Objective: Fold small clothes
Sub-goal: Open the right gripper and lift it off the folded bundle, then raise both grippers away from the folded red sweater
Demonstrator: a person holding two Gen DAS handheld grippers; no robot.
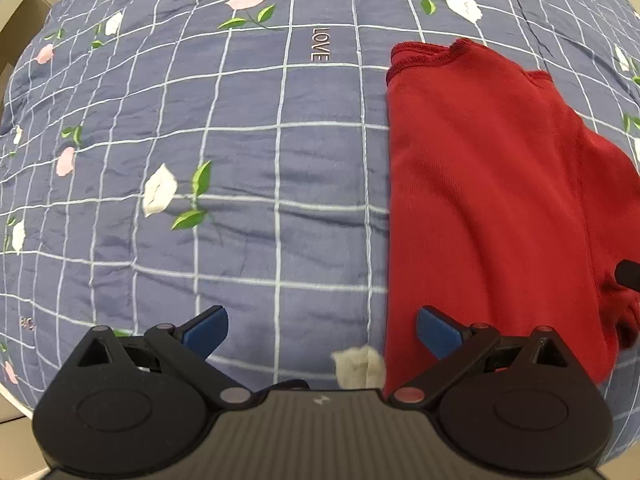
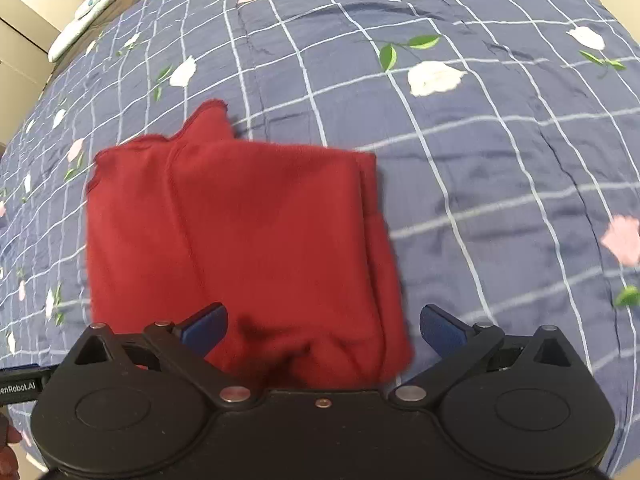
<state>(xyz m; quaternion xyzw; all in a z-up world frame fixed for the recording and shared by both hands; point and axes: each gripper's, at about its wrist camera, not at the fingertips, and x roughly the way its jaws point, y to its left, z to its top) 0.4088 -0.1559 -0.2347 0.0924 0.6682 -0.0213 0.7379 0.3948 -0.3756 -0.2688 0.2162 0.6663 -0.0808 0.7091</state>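
Note:
A small red garment [image 1: 492,200] lies folded on the blue quilt, filling the right half of the left wrist view. My left gripper [image 1: 322,330] hovers open over the quilt beside the garment's left edge, its right blue pad just over the cloth and nothing held. In the right wrist view the same red garment [image 2: 240,240] sits in the centre as a rough rectangle with a hemmed corner sticking out at the far left. My right gripper [image 2: 323,330] is open above the garment's near edge, its jaws wide apart and empty.
The blue checked quilt [image 1: 200,160] with flower prints and the word LOVE covers the whole bed. A pale pillow or folded cloth [image 2: 100,4] lies at the far left bed edge, with a wall behind it. A black tip of the other gripper [image 1: 628,274] shows at the right edge.

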